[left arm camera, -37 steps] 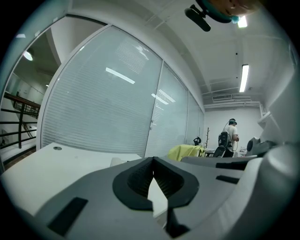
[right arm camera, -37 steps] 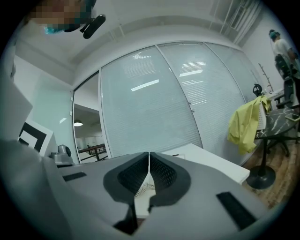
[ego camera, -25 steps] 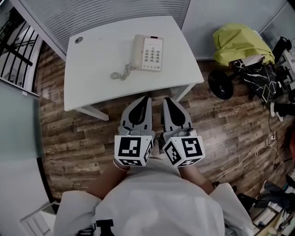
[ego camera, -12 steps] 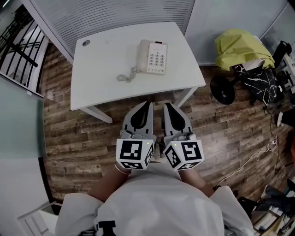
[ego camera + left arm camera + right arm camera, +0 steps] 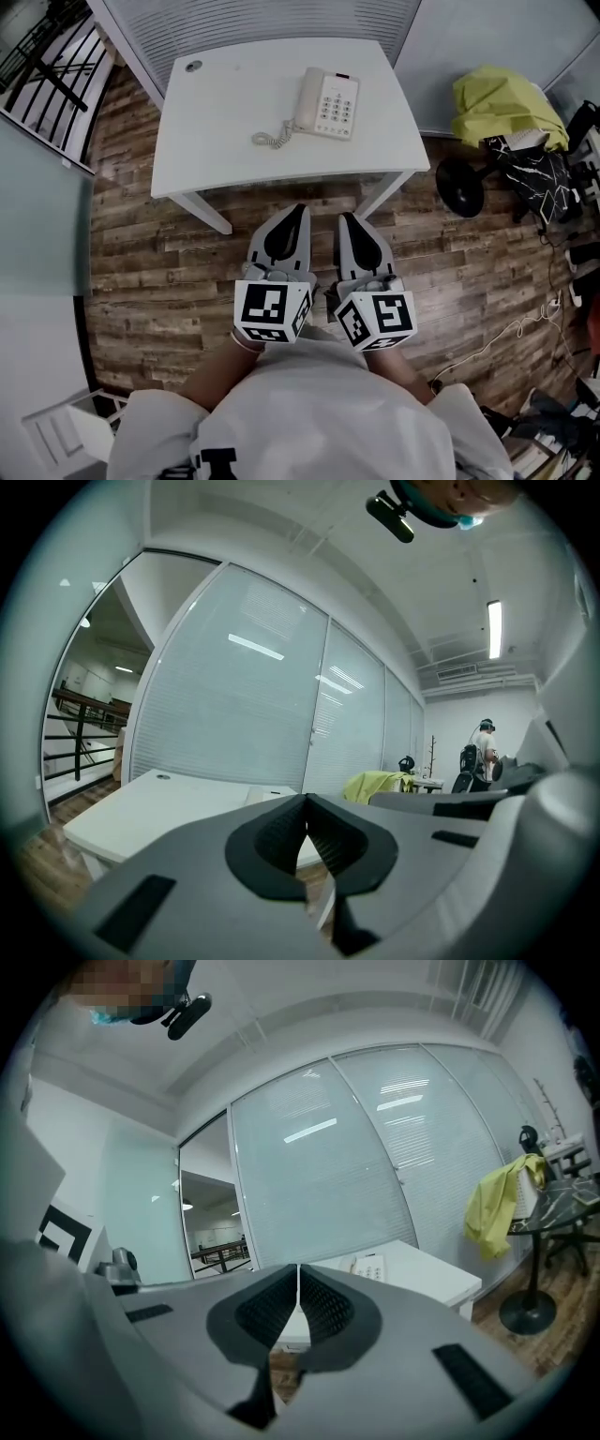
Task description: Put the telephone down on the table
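The white table [image 5: 216, 141] fills the upper middle of the head view. Below it, at frame centre, the left gripper [image 5: 299, 210] and right gripper [image 5: 346, 217] sit side by side, both clenched on nothing. The telephone [image 5: 326, 91] lies on the table's upper right part, its coiled cord [image 5: 272, 139] trailing left.

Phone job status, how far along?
Looks done: the telephone rests on the white table, handset on its cradle, cord coiled beside it. In hand: nothing; the left gripper and right gripper are both shut and empty, over the wood floor short of the table. Left: nothing that I can see.
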A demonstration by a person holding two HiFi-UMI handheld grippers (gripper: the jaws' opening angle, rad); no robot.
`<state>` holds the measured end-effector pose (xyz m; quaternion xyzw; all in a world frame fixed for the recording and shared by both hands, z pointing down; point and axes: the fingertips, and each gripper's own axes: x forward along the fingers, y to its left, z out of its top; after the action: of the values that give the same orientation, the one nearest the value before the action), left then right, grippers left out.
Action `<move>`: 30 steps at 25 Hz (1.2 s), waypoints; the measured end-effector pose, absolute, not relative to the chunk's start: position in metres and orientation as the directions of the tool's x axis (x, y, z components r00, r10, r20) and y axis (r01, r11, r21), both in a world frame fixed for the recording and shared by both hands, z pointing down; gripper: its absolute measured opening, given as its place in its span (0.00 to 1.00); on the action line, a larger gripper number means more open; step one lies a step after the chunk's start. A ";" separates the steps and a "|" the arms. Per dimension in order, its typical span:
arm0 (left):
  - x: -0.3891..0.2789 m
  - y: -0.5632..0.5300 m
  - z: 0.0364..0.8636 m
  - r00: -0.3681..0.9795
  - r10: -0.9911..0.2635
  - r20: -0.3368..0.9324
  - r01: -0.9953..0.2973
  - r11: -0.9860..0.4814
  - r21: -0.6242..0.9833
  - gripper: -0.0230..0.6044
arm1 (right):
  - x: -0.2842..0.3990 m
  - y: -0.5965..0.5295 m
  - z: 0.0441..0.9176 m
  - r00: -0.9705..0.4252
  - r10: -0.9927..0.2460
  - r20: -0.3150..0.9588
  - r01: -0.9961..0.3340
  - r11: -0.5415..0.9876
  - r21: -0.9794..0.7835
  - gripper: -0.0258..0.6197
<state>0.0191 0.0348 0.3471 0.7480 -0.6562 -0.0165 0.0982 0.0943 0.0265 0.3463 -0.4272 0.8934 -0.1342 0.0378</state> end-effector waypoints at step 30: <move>-0.011 0.277 0.334 0.313 -0.947 0.069 -0.944 -0.302 0.136 0.04 | 0.052 0.281 0.340 -0.514 -0.857 0.035 -0.838 0.493 -0.235 0.09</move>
<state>-0.0114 0.2767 0.3343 0.8066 -0.5861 -0.0123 0.0756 0.0519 0.2812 0.3399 -0.4909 0.8630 -0.1114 0.0434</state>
